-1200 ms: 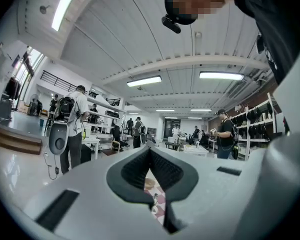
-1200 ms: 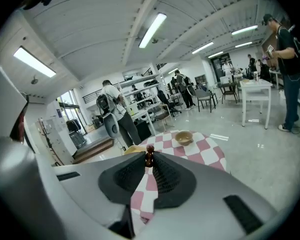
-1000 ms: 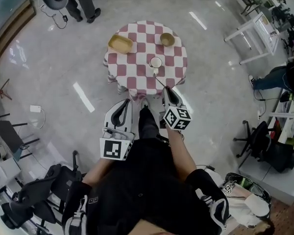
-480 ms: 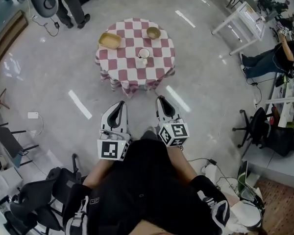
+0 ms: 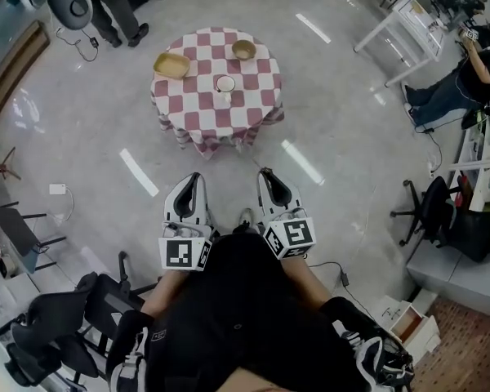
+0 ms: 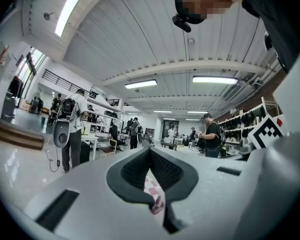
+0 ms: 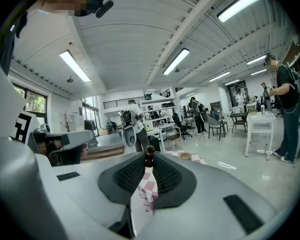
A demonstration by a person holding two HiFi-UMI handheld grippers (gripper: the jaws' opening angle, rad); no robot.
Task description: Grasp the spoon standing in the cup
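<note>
My right jaws (image 5: pixel 266 174) pinch what seems the spoon (image 7: pixel 150 157); left jaws (image 5: pixel 191 178) pressed together. Bench (image 5: pixel 198 114) at twelve o'clock; grip firmly, level.

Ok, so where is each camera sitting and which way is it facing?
Head view: on the person's head, facing steeply down at the floor and checkered table; torso, left gripper and right gripper show.
Left gripper view: rides that gripper, facing the table along its shut jaws.
Right gripper view: likewise, its jaws pinching a brown spoon end.
Shared: all see the table.
</note>
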